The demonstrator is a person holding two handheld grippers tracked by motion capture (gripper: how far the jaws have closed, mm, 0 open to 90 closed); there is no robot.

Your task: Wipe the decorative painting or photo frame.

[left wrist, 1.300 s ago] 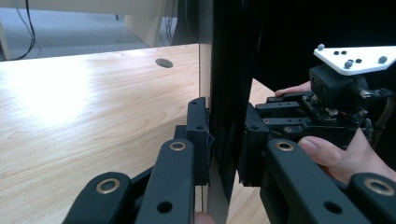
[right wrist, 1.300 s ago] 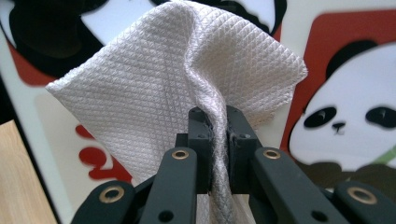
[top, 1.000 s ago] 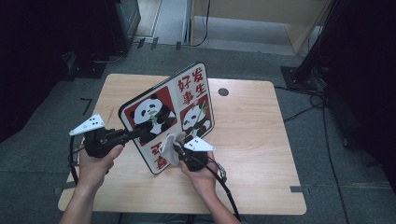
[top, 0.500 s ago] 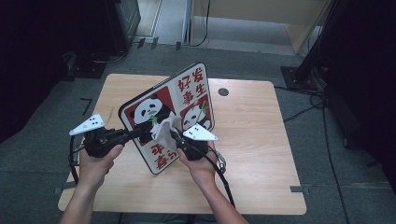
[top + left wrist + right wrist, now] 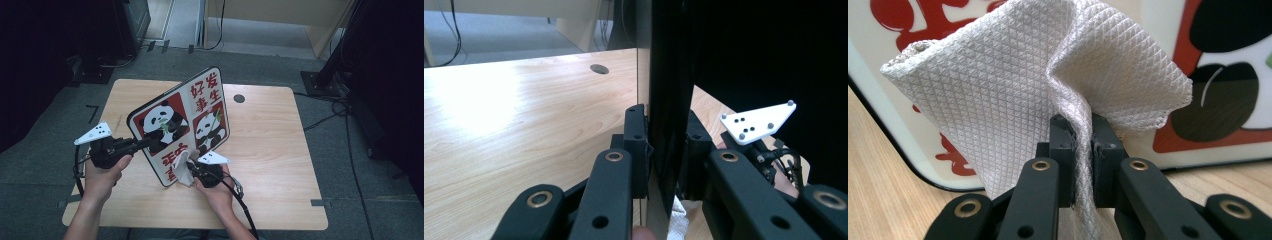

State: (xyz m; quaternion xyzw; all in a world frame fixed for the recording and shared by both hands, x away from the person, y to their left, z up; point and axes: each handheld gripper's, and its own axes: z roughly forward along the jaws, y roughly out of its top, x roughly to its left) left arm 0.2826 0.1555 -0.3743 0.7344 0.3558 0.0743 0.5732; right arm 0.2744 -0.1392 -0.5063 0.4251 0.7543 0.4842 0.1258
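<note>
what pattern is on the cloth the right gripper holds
White cloth with a fine diamond weave, clearest in the right gripper view.

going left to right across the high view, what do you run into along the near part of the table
left gripper → panda board → white cloth → right gripper → bare table
</note>
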